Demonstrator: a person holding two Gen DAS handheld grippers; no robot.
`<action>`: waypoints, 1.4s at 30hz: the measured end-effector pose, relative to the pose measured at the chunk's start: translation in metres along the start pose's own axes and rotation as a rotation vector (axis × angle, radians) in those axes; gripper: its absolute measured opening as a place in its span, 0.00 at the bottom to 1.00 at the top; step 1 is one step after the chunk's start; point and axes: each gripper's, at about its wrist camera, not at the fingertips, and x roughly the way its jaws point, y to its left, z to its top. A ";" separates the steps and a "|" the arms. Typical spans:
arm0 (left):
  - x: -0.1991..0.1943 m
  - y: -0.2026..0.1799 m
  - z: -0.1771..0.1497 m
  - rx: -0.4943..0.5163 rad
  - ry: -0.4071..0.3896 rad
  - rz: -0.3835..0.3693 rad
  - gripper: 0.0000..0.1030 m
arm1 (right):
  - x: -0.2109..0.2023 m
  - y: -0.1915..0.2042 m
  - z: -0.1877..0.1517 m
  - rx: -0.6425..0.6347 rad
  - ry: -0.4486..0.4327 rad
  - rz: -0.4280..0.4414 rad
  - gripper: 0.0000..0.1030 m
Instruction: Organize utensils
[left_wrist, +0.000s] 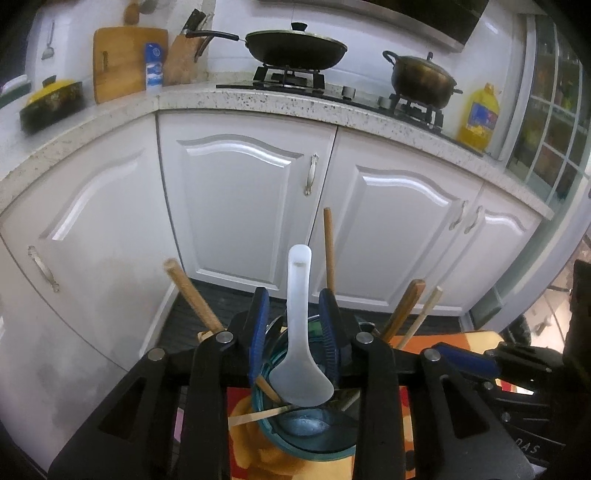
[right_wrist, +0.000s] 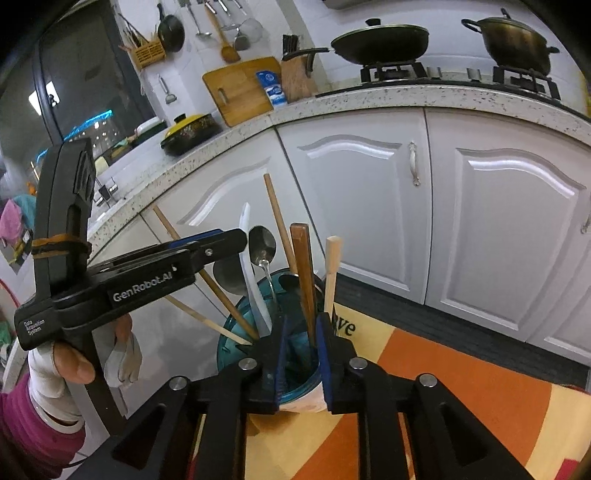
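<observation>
Left wrist view: left tongs (left_wrist: 295, 332) open around white rice paddle (left_wrist: 300, 332), untouched, in teal glass jar (left_wrist: 266, 417). Right tongs (right_wrist: 301, 354) clamp dark chopstick (right_wrist: 304, 280) at 12 o'clock.

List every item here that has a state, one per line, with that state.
left hand-held gripper: open around the white rice paddle
right hand-held gripper: shut on teal glass holder rim
white rice paddle: upright in holder
wok: lidded, on burner
pot: lidded, on burner
cabinet doors: shut
</observation>
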 end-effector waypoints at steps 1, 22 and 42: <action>-0.004 0.001 0.000 -0.005 -0.005 -0.004 0.26 | -0.001 0.001 0.000 0.000 0.000 0.007 0.15; -0.038 0.026 0.008 -0.104 -0.051 -0.065 0.38 | 0.037 0.033 -0.005 -0.094 0.082 0.077 0.15; -0.053 0.004 -0.042 -0.030 -0.043 0.090 0.43 | -0.009 0.025 -0.027 -0.018 0.001 -0.075 0.28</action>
